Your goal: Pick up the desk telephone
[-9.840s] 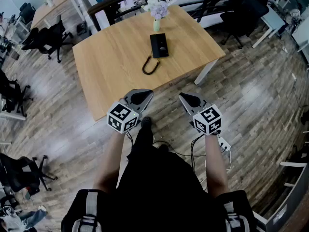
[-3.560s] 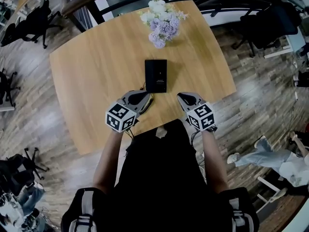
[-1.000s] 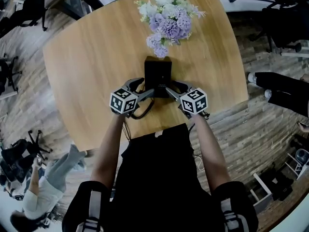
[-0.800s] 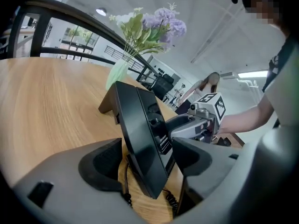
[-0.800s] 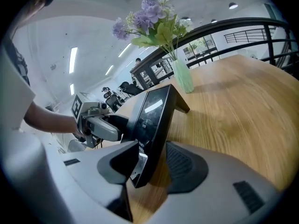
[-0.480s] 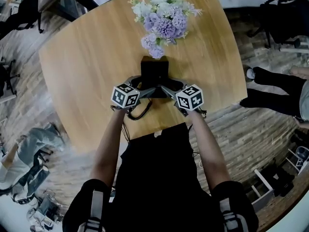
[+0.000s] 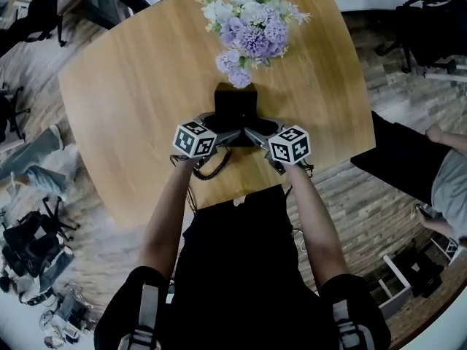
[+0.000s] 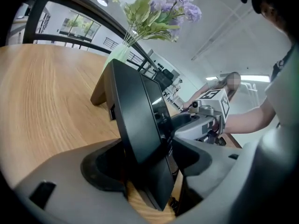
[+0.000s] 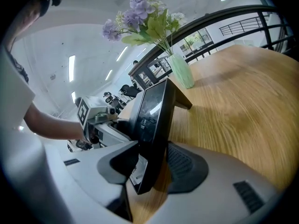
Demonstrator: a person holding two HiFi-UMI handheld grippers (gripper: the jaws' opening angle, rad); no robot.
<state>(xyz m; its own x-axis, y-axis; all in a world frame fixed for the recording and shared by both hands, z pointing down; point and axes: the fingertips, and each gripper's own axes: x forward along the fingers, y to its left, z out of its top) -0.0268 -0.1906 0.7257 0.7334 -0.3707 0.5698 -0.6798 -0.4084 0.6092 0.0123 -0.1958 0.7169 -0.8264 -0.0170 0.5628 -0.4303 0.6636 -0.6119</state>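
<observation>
Head view: phone sits on the table, flowers at its 12 o'clock. My left gripper just opened its jaws wider, with the phone loose between them. My right gripper is released around it too.

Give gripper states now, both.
Left gripper: open, jaws just opened wider, desk telephone between them.
Right gripper: around the desk telephone; grip cannot be told.

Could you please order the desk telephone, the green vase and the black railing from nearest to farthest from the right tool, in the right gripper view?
1. Desk telephone: between the right tool's jaws.
2. Green vase: on the table, further back.
3. Black railing: past the table's far edge.
</observation>
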